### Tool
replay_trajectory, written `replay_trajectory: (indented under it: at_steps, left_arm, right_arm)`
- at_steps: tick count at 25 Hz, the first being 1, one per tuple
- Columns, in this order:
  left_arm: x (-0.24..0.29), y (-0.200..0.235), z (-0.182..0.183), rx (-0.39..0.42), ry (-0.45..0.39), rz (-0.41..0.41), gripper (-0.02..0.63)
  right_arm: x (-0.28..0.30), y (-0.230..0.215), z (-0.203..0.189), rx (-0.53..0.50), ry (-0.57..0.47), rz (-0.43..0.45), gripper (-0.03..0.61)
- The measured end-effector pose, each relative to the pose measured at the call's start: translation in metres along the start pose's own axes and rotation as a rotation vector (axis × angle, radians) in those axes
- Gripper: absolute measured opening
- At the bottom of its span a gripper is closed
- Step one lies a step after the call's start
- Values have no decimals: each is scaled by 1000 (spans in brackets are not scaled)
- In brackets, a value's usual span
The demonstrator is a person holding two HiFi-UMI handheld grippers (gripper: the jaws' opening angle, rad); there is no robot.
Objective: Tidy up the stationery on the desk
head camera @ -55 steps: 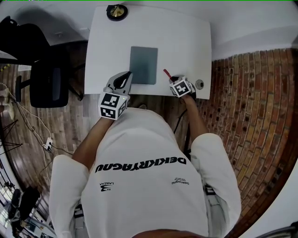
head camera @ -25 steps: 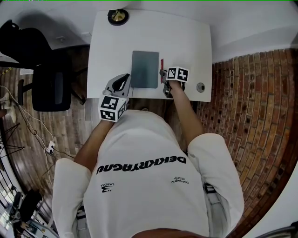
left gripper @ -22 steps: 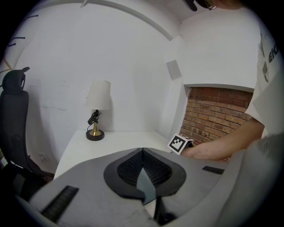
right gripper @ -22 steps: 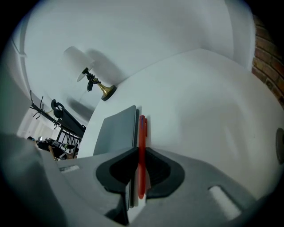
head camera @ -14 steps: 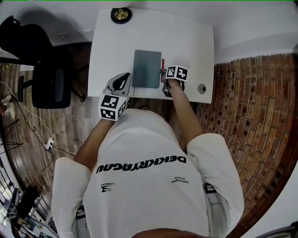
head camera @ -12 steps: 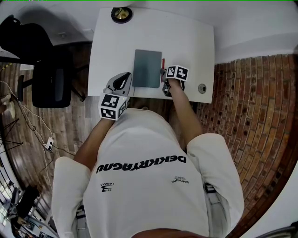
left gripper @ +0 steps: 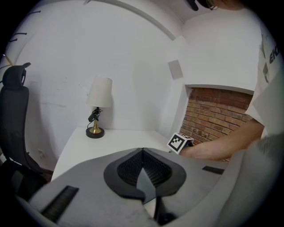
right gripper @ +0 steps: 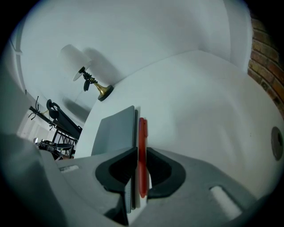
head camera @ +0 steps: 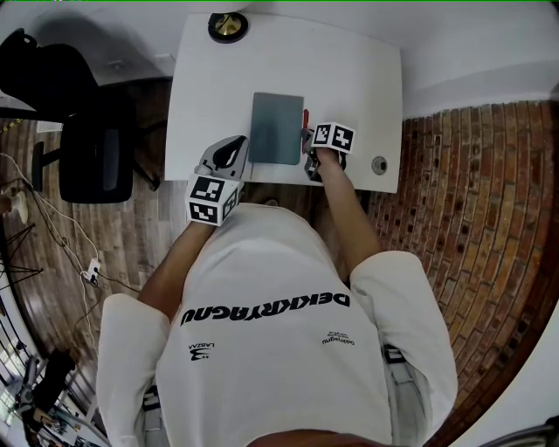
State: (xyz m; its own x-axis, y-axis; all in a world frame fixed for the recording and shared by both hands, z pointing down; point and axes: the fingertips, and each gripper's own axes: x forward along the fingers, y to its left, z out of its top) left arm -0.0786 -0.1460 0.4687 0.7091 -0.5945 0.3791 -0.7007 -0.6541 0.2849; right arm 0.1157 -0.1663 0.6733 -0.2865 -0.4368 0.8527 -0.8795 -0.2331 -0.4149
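One red pen, likely light, stiff and slick, is lying on the worktop beside the notebook, with the right tongs just opening around it; mid-barrel suits gripping. The left tongs are sitting closed.

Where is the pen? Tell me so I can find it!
Look at the white desk, then at the flat grey notebook lying on it. The pen lies along the notebook's right edge, close beside it. It is the only thin, bright red thing there.

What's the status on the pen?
Left gripper shut. Right gripper jaws just opening, red pen between them, lying beside the notebook. Only a lamp, far corner.
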Motion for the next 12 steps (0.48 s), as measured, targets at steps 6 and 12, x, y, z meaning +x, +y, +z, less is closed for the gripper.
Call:
replay_trajectory:
  at_steps: [6, 12]
  left_arm:
    - [0, -1, 2, 4, -7, -11, -3]
    - [0, -7, 8, 17, -22, -29, -3]
  right_arm:
    - [-15, 5, 8, 24, -57, 15, 63]
    - [-48, 16, 22, 41, -179, 50, 49]
